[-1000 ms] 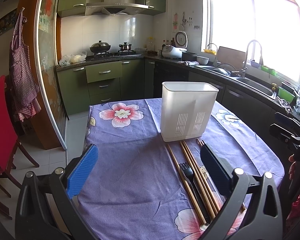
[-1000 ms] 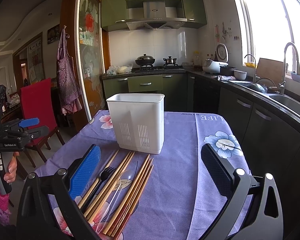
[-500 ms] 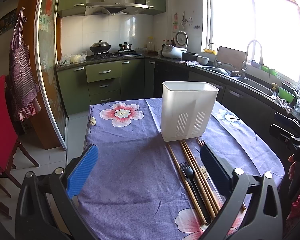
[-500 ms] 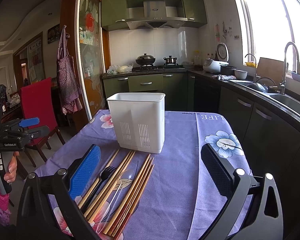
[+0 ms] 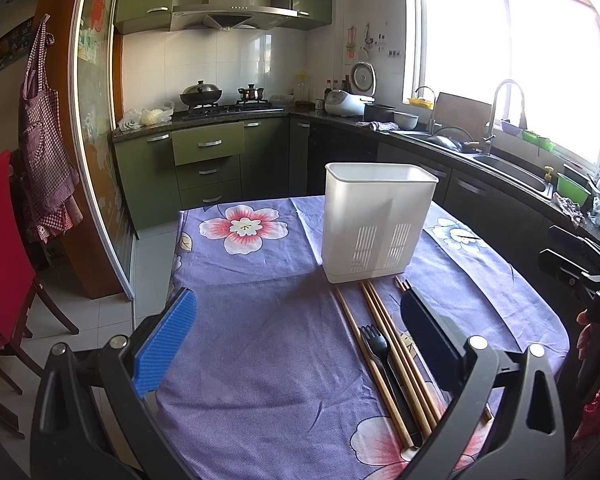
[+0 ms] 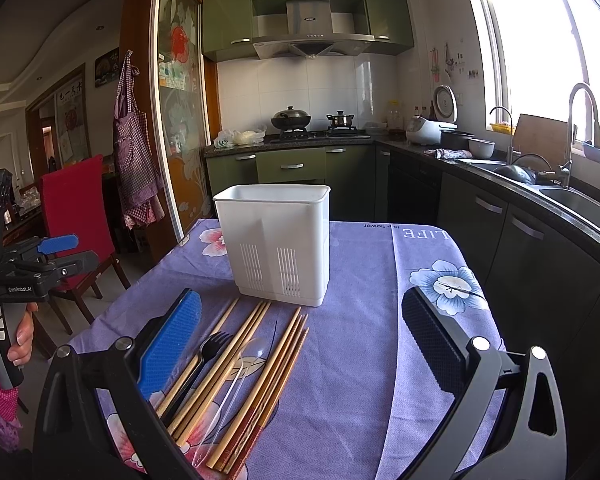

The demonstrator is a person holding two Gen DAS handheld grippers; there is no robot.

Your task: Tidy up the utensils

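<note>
The left gripper [image 5: 298, 338] hovers above the table with its jaws spread wide and nothing between them; one pad is blue, the other dark. The right gripper [image 6: 300, 336] is likewise wide apart and empty, held low over the table's near edge. Each gripper appears at the edge of the other's view, gripped by a hand [image 6: 18, 334]. On the purple floral tablecloth [image 5: 260, 320] lies a loose row of utensils: several wooden chopsticks [image 6: 244, 344], roughly parallel, pointing toward the holder; a black plastic fork [image 6: 212, 346] among them; and a clear plastic spoon [image 6: 248, 354] lying across the middle of the group. Just beyond the chopstick tips stands a white plastic utensil holder [image 6: 278, 240], upright, with slotted vents low on its front. Around the table are green kitchen cabinets [image 6: 292, 166], a stove with pots, a sink under a bright window, and a red chair [image 6: 74, 208].
</note>
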